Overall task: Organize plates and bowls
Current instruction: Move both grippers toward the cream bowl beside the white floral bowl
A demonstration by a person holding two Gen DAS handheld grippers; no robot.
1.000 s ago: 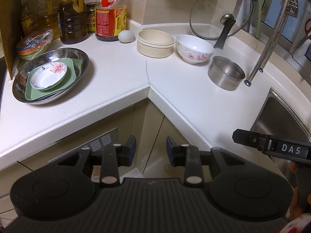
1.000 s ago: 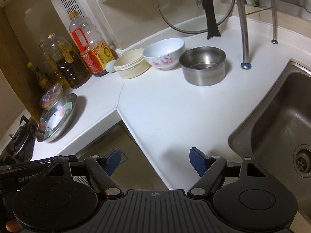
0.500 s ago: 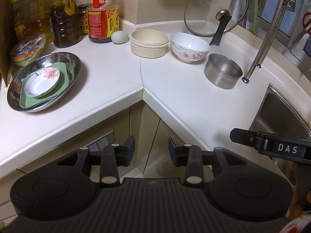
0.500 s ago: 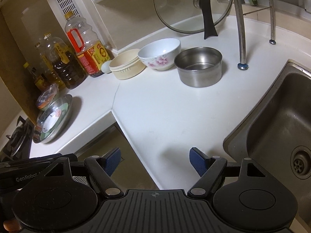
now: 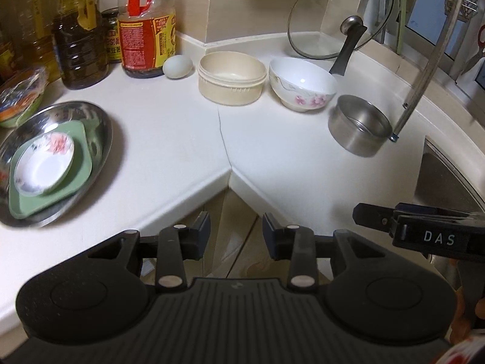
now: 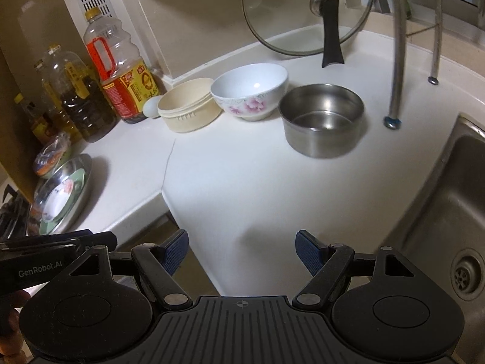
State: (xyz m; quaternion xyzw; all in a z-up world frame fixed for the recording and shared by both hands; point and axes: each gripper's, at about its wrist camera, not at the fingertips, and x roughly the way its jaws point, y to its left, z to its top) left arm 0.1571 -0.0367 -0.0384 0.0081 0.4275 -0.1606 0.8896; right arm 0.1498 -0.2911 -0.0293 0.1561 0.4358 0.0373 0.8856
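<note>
Two tongs empty: left tongs (image 5: 235,231) narrow, jaws just eased apart slightly; right tongs (image 6: 241,251) wide. I have brought both closer to the counter (image 5: 169,127). Cream bowl (image 5: 232,77), floral bowl (image 5: 303,83), steel bowl (image 5: 359,129) upper centre; plate stack (image 5: 51,160) left. Grasp next, I judge.

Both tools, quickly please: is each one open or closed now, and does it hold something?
Left tool: open, jaws have just been opening a little, nothing between them.
Right tool: open wide, holding nothing.
</note>
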